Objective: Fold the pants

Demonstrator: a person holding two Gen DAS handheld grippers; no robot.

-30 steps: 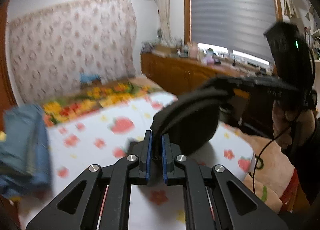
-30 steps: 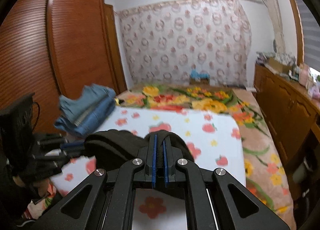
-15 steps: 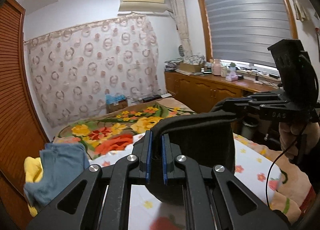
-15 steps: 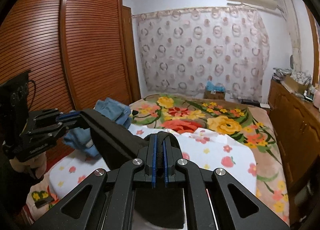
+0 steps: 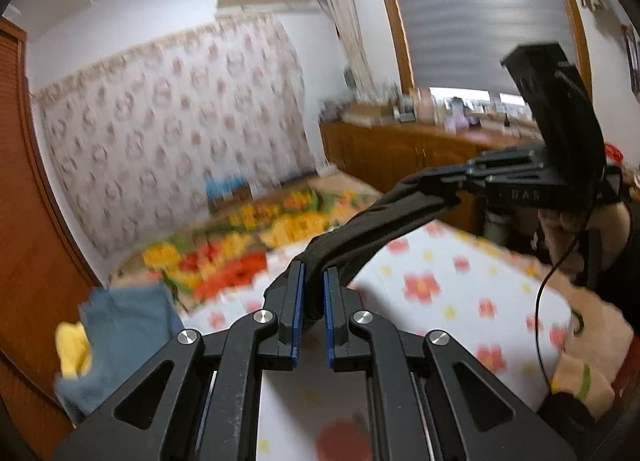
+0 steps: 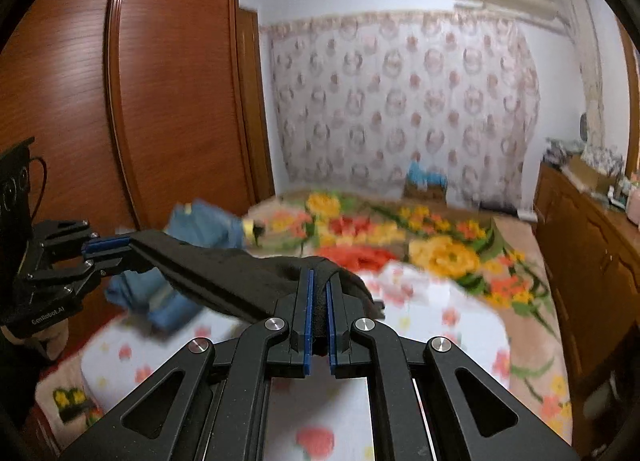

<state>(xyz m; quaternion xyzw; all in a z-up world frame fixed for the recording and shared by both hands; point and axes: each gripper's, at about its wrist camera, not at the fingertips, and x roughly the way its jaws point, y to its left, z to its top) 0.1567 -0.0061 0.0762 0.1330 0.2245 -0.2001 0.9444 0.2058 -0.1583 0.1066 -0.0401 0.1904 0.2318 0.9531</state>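
Observation:
Black pants hang stretched between my two grippers above the bed. My left gripper is shut on one end of the cloth. My right gripper is shut on the other end, and the pants run as a taut band to the left gripper at the left. In the left wrist view the right gripper pinches the cloth at the upper right. The lower part of the pants is hidden behind the fingers.
A white bed cover with red flowers lies below, a floral blanket beyond it. Blue folded clothes sit at the bed's left edge by the wooden wardrobe. A wooden cabinet runs under the window at the right.
Both grippers have stayed shut on the pants. The views have tilted down toward the bed, and the cloth between the grippers is pulled straighter into a narrow band.

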